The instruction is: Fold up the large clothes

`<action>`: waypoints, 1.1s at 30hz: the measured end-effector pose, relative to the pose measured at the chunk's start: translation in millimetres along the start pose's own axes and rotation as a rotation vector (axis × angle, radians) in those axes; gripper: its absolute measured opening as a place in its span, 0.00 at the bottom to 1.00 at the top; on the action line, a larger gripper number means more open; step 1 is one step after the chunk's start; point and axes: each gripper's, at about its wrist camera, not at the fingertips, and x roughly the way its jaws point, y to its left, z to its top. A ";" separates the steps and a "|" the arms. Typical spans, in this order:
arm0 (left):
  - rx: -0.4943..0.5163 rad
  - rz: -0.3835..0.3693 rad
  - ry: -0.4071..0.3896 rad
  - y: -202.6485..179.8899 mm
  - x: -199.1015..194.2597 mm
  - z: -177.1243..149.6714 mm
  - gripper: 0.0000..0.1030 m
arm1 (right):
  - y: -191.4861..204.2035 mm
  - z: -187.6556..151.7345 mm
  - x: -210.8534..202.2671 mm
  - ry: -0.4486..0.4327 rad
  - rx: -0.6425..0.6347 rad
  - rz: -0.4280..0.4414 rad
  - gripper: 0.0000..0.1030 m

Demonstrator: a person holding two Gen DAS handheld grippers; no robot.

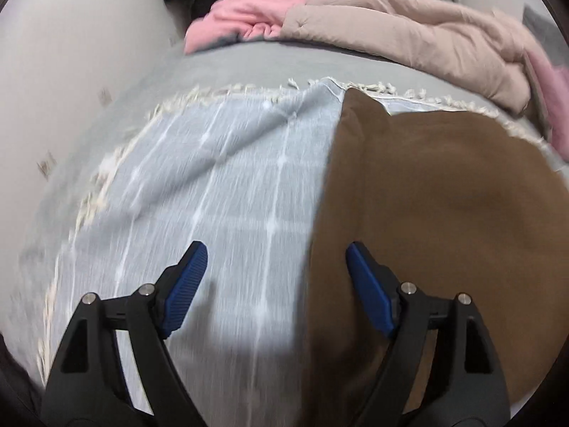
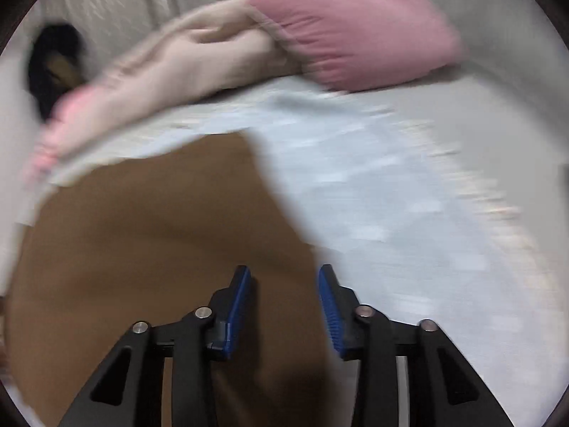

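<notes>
brown garment (image 1: 444, 213) lies flat on a pale fringed throw (image 1: 220, 163) over the bed (image 1: 227, 64). both my left gripper (image 1: 276, 252) and right gripper (image 2: 284, 274) hover above it, jaws spread, holding nothing.

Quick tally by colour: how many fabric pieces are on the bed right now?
Brown: 1, the brown garment
Pale blue with fringe: 1, the blue throw
Pink: 1, the pink blanket
Beige: 1, the beige quilt
Total: 4; the pink at the far right may be a fifth piece.
</notes>
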 end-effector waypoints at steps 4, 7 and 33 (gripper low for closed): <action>-0.053 -0.189 -0.009 -1.6 -56.8 -42.9 0.82 | -31.3 -23.6 -42.3 0.016 0.154 0.178 0.72; -0.190 -0.285 0.041 9.9 -69.0 -70.2 0.85 | -38.9 -48.4 -61.0 0.053 0.221 0.237 0.75; -0.663 -0.628 -0.126 24.1 -114.0 -105.4 0.25 | -23.1 -96.3 -56.2 -0.035 0.559 0.668 0.23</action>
